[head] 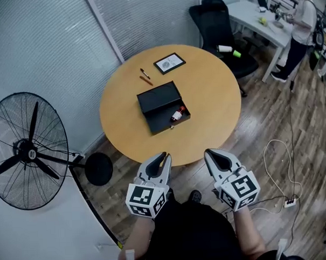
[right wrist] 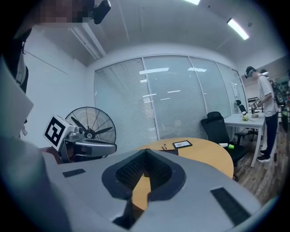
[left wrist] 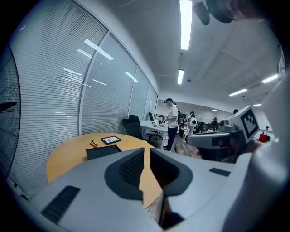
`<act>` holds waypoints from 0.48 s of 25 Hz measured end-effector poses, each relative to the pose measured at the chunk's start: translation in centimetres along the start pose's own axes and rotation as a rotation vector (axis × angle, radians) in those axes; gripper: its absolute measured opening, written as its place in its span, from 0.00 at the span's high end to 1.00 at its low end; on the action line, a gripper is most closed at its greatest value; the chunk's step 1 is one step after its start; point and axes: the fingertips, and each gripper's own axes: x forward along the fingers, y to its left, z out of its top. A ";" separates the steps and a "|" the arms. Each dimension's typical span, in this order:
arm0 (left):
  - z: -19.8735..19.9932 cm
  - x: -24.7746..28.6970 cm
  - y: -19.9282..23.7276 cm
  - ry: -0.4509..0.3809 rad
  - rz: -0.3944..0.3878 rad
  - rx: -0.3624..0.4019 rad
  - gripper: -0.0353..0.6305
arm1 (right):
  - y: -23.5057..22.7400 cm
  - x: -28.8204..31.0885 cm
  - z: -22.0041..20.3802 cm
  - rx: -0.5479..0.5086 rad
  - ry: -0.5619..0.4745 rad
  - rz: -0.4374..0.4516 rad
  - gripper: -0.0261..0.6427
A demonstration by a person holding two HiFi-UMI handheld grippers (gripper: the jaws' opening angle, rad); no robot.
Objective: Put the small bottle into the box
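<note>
A small bottle (head: 178, 115) with a red cap lies inside the open black box (head: 159, 96) near the middle of the round wooden table (head: 210, 92). Both grippers hover off the table's near edge, close to my body and well short of the box. My left gripper (head: 164, 156) holds nothing, and in the left gripper view a narrow gap shows between its jaws (left wrist: 147, 152). My right gripper (head: 210, 153) is empty too, with its tips touching (right wrist: 145, 152). The box's raised lid (left wrist: 103, 151) shows in the left gripper view.
A framed tablet (head: 169, 63) and two pens (head: 145, 75) lie at the table's far side. A standing fan (head: 29, 151) is to the left, a black office chair (head: 219, 27) behind the table, a person (head: 301, 24) at a desk far right, and cables (head: 278, 170) on the floor.
</note>
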 end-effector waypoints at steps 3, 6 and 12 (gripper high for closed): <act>1.0 -0.5 0.2 -0.022 0.009 0.005 0.91 | 0.1 0.2 0.7 -0.003 -0.012 0.005 0.95; 2.0 -1.4 0.6 -0.047 0.020 0.014 0.92 | 0.6 0.4 1.3 -0.006 -0.026 0.016 0.95; 3.6 -3.1 2.6 -0.100 0.053 0.008 0.95 | 1.6 1.5 2.0 -0.016 -0.036 0.028 0.95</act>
